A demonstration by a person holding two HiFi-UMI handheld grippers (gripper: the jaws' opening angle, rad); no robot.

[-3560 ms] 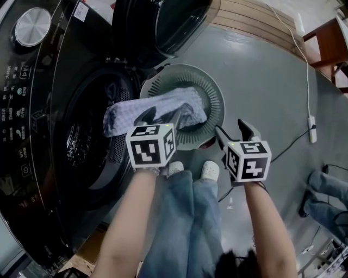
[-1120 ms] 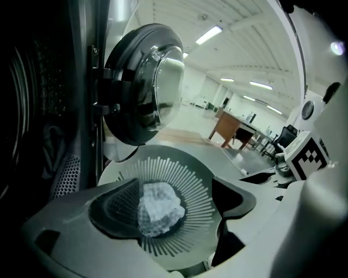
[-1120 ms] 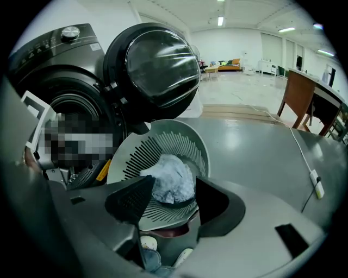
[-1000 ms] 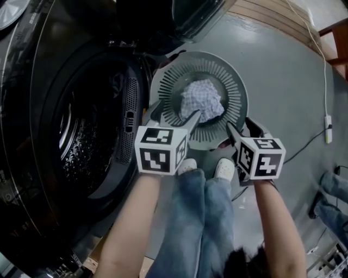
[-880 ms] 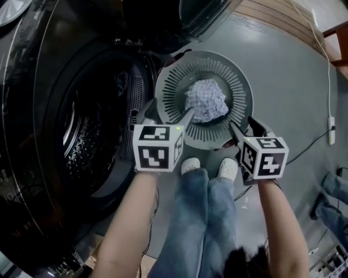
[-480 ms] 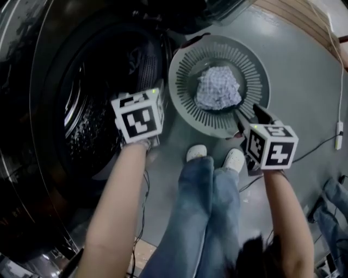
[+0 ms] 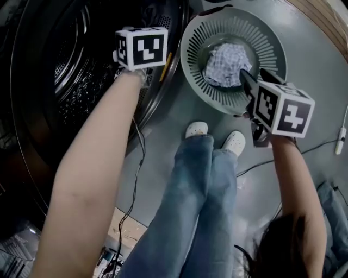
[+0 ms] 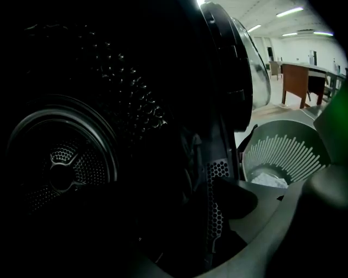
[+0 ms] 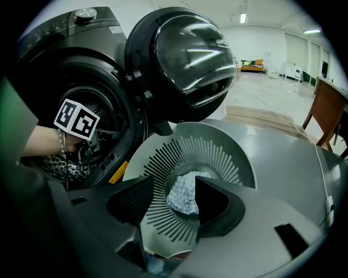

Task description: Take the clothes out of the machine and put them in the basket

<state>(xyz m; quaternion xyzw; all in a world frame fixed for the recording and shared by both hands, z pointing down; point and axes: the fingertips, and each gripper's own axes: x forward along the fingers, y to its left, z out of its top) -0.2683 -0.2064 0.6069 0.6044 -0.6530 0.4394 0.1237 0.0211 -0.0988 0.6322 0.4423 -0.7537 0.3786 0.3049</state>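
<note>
Head view: left gripper (image 7: 140,48), fingers released, points into the drum (image 7: 70,76) to seek clothes; right gripper (image 7: 253,76), likewise released, hangs over the basket (image 7: 187,49).

Your head view is dim and murky, your left gripper view goes almost black inside the drum (image 8: 65,174) while ceiling lights (image 8: 291,11) glare, and both gripper views warp toward dark corners.

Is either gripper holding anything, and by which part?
Nothing is held. The left gripper gapes empty at the drum; the right gripper hangs open above the cloth in the basket.
</note>
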